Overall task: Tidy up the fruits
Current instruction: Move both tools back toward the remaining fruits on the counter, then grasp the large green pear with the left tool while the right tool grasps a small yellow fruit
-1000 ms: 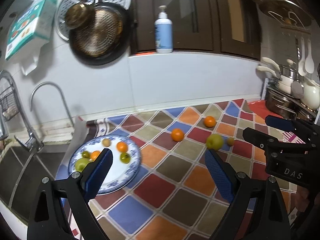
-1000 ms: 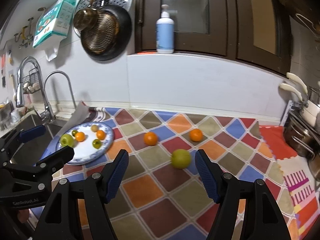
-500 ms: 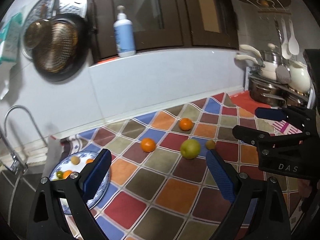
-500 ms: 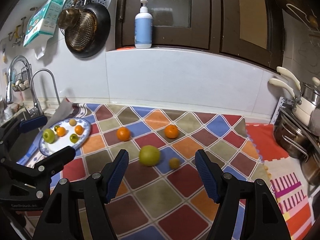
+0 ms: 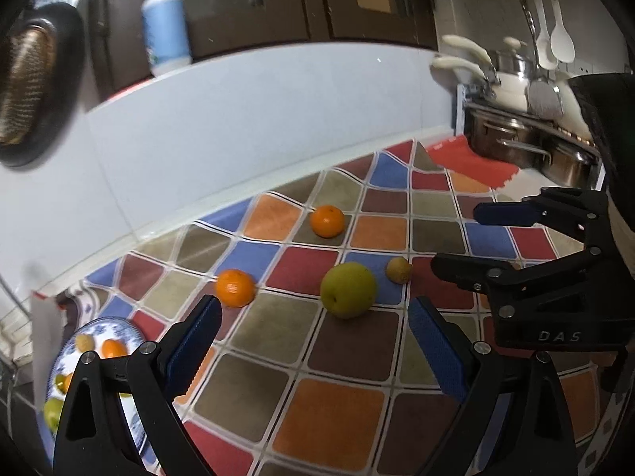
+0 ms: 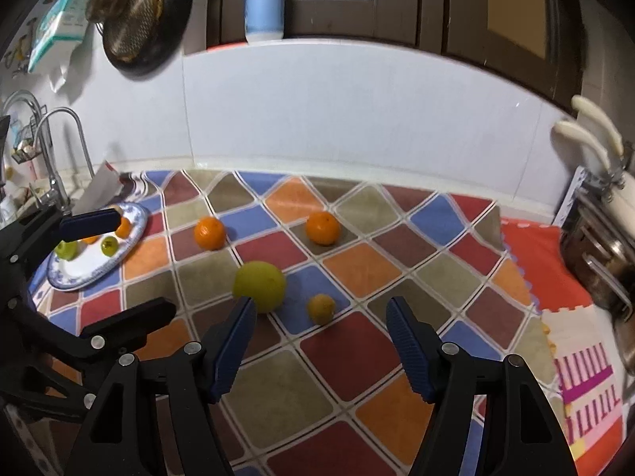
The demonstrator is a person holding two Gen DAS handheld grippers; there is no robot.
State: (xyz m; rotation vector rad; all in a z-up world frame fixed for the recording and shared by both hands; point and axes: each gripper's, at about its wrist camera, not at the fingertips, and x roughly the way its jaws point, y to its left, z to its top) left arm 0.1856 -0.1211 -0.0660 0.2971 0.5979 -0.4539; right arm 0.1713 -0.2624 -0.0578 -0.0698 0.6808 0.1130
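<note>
A green apple [image 5: 348,289] [image 6: 260,285], two oranges [image 5: 235,287] [image 5: 327,220] and a small yellow fruit [image 5: 399,269] [image 6: 321,308] lie loose on the chequered counter mat. Far left stands a blue-rimmed plate [image 6: 79,281] [image 5: 133,331] holding several small fruits. My left gripper [image 5: 313,311] is open and empty, hovering just short of the apple. My right gripper [image 6: 320,319] is open too, with the small yellow fruit lying beyond the gap and nothing touching its pads. Each gripper shows in the other's view, the right gripper [image 5: 456,242] on the right and the left gripper [image 6: 147,263] on the left.
A faucet [image 6: 59,150] and sink lie past the plate at the left. Steel pots [image 5: 516,142] and hanging utensils crowd the right end beside a red mat [image 6: 535,261]. A blue bottle [image 6: 264,0] stands on the wall ledge, and a pan [image 6: 143,20] hangs at upper left.
Both grippers have sunk towards the counter and swung right. The loose fruits look larger and nearer, and the plate has slid to the left edge. Both sets of jaws stay open.
</note>
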